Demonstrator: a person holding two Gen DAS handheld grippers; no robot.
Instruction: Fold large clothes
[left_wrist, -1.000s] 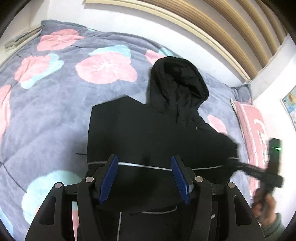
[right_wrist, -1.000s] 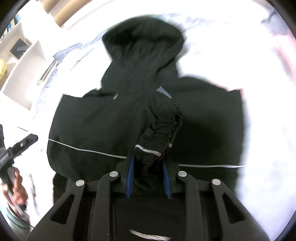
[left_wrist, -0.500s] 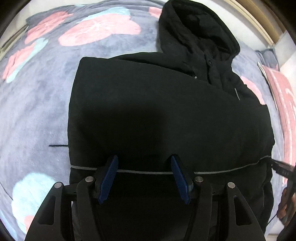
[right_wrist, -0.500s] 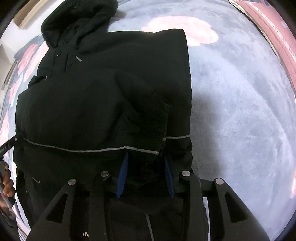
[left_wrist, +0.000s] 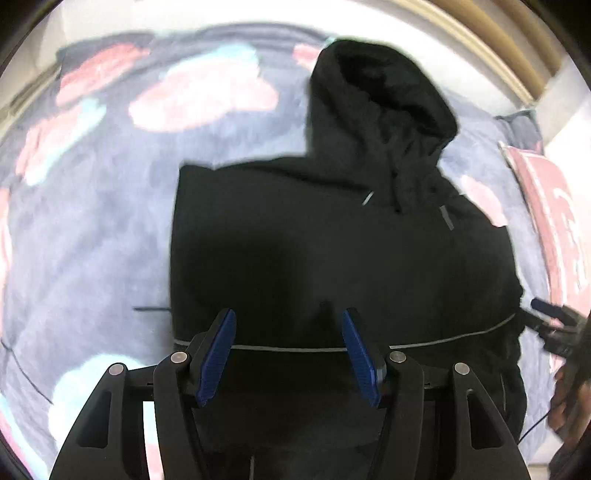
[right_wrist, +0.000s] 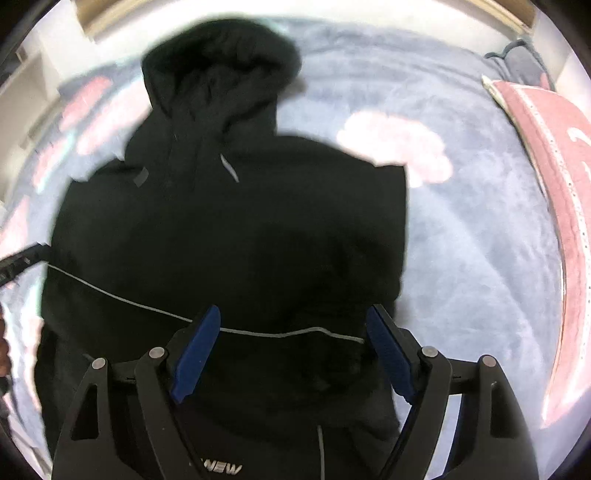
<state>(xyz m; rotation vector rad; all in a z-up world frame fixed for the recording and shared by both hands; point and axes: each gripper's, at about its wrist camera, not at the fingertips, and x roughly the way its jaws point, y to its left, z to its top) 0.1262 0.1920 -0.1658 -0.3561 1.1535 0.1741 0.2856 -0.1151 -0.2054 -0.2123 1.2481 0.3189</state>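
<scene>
Now the right gripper (right_wrist: 291, 350) has let go the sleeve and stands spread above the jacket (right_wrist: 229, 236), left gripper (left_wrist: 288, 350) spread too, so both sleeves look folded in.

Bed (left_wrist: 92, 229) under grey-blue blanket, pink and teal flower print. Slatted wooden headboard (left_wrist: 491, 40) behind. Pink pillow (right_wrist: 546, 155) at right. White walls.

One black hooded jacket (left_wrist: 332, 258) lay on one flowered bed cover (left_wrist: 92, 221). One pink pillow (right_wrist: 546, 184) sat at three o'clock. Two tongs, left (left_wrist: 288, 350) and right (right_wrist: 293, 349), each had two blue pads.
</scene>
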